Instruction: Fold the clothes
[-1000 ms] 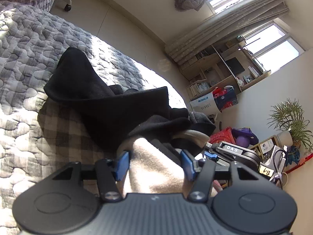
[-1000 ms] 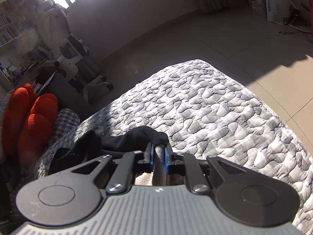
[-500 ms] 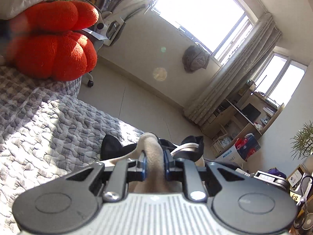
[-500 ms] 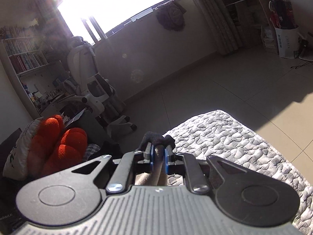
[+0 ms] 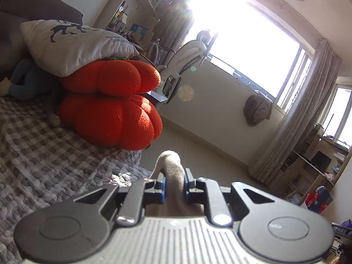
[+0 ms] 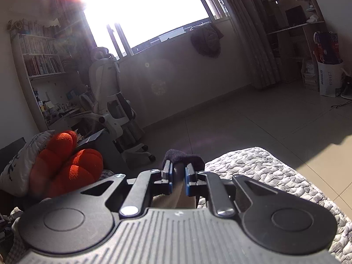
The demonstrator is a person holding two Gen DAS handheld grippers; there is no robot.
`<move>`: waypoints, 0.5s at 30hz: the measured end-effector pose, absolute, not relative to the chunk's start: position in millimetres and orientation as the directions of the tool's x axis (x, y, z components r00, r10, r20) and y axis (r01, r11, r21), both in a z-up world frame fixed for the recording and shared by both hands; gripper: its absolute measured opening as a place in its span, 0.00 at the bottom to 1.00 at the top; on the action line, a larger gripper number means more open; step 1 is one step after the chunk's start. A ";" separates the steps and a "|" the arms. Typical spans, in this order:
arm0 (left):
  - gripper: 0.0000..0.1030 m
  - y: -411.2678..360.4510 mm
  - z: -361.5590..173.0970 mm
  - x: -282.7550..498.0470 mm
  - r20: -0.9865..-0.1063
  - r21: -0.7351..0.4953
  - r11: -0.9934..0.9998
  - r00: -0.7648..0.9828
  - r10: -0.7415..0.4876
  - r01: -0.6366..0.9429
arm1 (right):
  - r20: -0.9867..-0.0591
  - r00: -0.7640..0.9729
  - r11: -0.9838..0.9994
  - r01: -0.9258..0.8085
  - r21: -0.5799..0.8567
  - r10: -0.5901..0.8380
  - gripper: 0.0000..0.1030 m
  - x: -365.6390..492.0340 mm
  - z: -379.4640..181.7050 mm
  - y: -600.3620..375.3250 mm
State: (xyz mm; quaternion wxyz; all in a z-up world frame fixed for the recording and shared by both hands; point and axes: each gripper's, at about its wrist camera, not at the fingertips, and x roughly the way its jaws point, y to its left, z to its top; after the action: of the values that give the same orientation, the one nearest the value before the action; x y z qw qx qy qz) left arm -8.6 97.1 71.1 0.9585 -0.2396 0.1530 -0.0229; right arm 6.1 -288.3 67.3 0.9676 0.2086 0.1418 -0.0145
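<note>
While both grippers clamp garment (image 5: 173, 171), orange cushions (image 5: 110, 107) flank left.

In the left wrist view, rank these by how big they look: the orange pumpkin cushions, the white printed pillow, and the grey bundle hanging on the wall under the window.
1. Stacked orange plush pumpkin cushions
2. White printed pillow, somewhat smaller
3. Grey bundle on the wall, smallest, though it hangs farther from the camera, so its true size is unsure.

Strong daylight from the window (image 5: 248, 44) overexposes the upper centre of both views, casting flare spots and a red haze at the top edge. Fisheye curvature bends the frame edges; the interior shelving (image 6: 41, 61) stays dim.
</note>
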 end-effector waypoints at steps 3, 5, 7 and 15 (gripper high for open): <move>0.14 99.0 63.2 4.0 -0.288 -0.446 0.892 0.956 -0.060 -0.079 | -0.228 0.974 0.925 0.068 0.375 0.020 0.13 13.6 67.7 -275.8; 0.14 100.1 57.4 12.7 -0.293 -0.431 0.895 0.956 -0.020 -0.113 | -0.203 0.979 0.930 0.062 0.363 0.014 0.13 19.8 65.0 -268.9; 0.12 101.3 51.6 21.3 -0.297 -0.417 0.897 0.955 0.019 -0.148 | -0.183 0.983 0.936 0.055 0.348 0.010 0.13 29.6 57.9 -260.2; 0.13 101.7 23.6 45.8 -0.353 -0.365 0.910 0.934 0.061 -0.197 | -0.271 0.963 0.934 0.111 0.339 -0.016 0.16 59.1 27.3 -254.5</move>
State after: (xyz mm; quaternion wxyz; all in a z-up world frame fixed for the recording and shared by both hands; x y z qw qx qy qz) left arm 45.8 101.7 23.6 0.9624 -0.2014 0.1695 0.0670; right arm 59.1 -254.5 27.3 0.9744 0.1784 0.1329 -0.0325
